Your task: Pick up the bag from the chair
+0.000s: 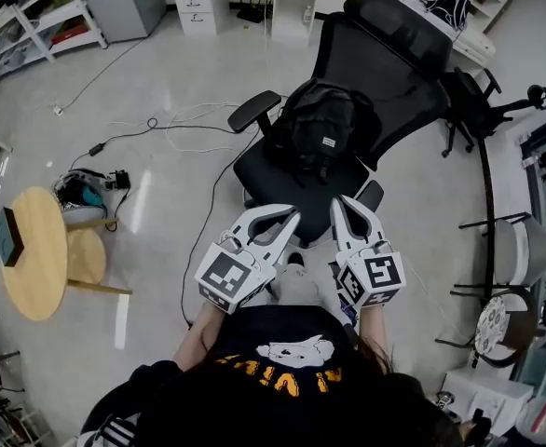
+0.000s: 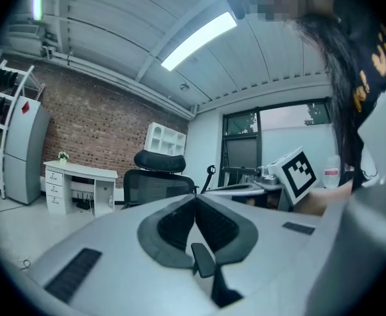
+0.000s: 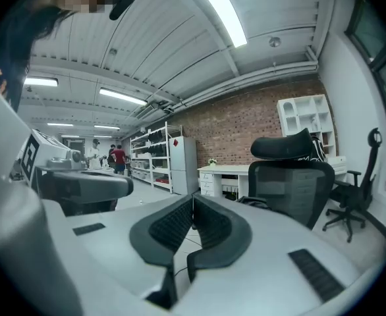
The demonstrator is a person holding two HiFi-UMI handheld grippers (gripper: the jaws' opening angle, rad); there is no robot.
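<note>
Grey floor (image 1: 152,194) spreading around black chair (image 1: 385,59), bag (image 1: 321,124) sitting on its seat, left gripper (image 1: 287,215) and right gripper (image 1: 346,203) hovering near it, left gripper view showing jaws pressing together, empty, right gripper view showing jaws meeting, holding nothing.

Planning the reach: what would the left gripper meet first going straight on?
Likely the chair's backrest, dead ahead of the shut left gripper; the bag may lie below that line, depth unclear.
</note>
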